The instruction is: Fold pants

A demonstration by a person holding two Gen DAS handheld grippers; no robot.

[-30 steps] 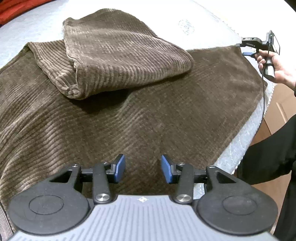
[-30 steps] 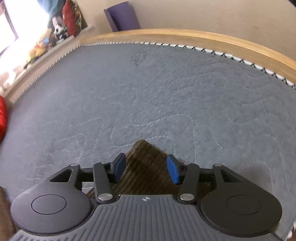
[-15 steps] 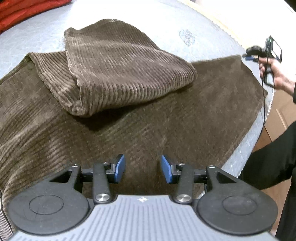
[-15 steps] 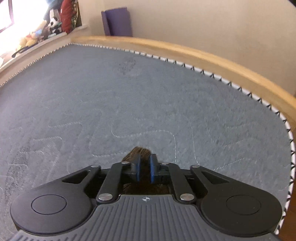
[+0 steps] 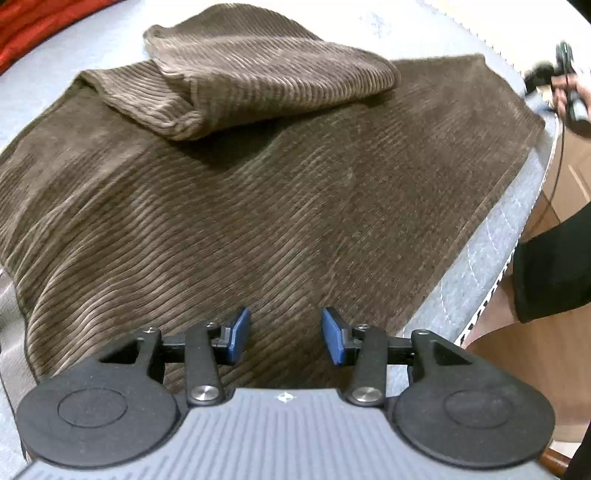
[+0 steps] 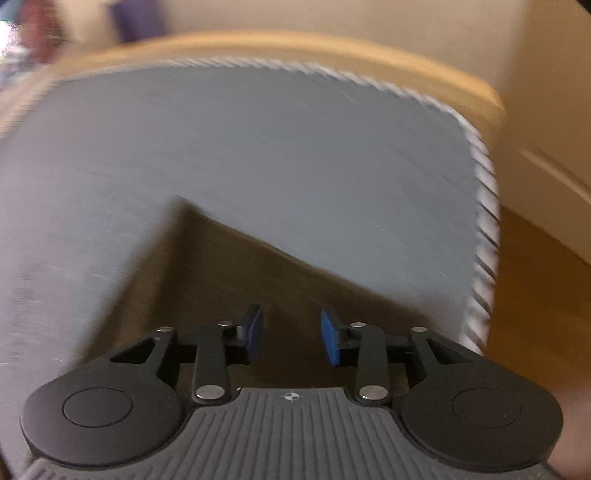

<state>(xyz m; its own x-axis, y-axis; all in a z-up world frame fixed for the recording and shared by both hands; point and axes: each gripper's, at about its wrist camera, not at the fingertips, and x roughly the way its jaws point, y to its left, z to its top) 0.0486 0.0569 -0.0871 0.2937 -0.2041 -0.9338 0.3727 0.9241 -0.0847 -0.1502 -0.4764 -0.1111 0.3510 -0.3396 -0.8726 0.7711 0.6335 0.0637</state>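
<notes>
Brown corduroy pants (image 5: 280,199) lie spread on a grey quilted mattress (image 5: 491,258), with one part folded over on top at the far side (image 5: 266,70). My left gripper (image 5: 282,338) is open and empty, low over the near edge of the pants. My right gripper (image 6: 291,338) is open and empty above a corner of the pants (image 6: 229,266); this view is blurred. The right gripper also shows in the left wrist view (image 5: 554,74) at the far right, in a hand, off the pants' corner.
The mattress edge (image 6: 484,236) with its striped piping runs close on the right, then a wooden bed frame (image 6: 332,48) and wood floor (image 6: 539,266). Red fabric (image 5: 33,26) lies at the far left. The person's dark sleeve (image 5: 554,266) is at the right.
My right gripper, shut on the pants' corner half a second ago, has opened and pulled back. The corner now lies flat on the mattress. My left gripper stays open and has drifted slightly.
</notes>
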